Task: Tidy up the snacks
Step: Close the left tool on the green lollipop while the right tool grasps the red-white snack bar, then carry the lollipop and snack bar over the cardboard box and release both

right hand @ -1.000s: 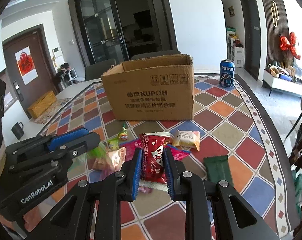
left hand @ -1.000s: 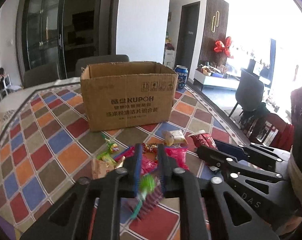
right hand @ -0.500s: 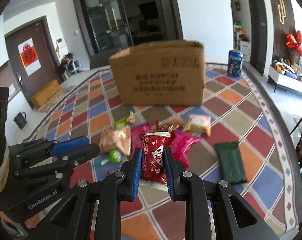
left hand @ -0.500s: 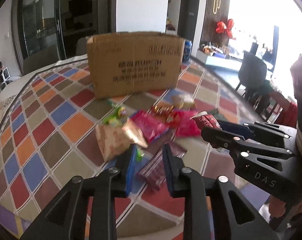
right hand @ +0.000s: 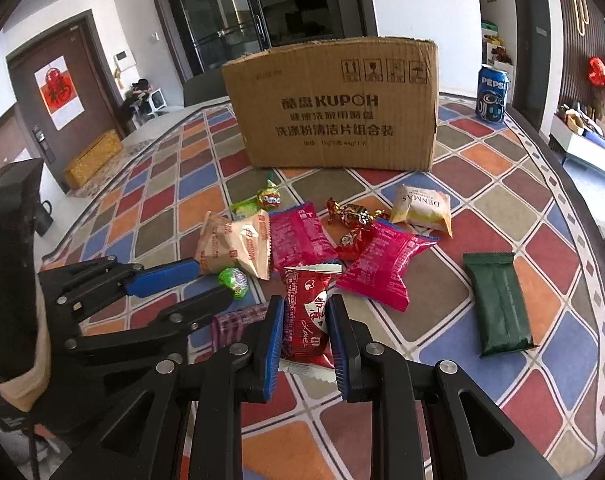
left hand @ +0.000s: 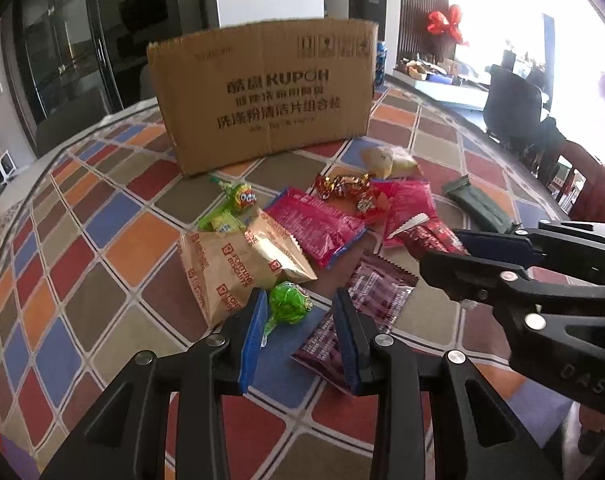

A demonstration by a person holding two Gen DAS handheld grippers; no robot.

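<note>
Left wrist view: my left gripper [left hand: 300,320] stands partly open, bracketing a green lollipop [left hand: 288,307]; the head sits between the pads, stick trailing back toward me, no contact I can confirm. Cardboard box [left hand: 262,96] lies straight ahead, near the tablecloth's far edge.

Right wrist view: my right gripper [right hand: 304,336] is clamped on a red "Love" packet [right hand: 306,320], long axis along the fingers. Counted here: two magenta packets [right hand: 298,236], one green bar [right hand: 498,304], one Pepsi can [right hand: 492,94].
</note>
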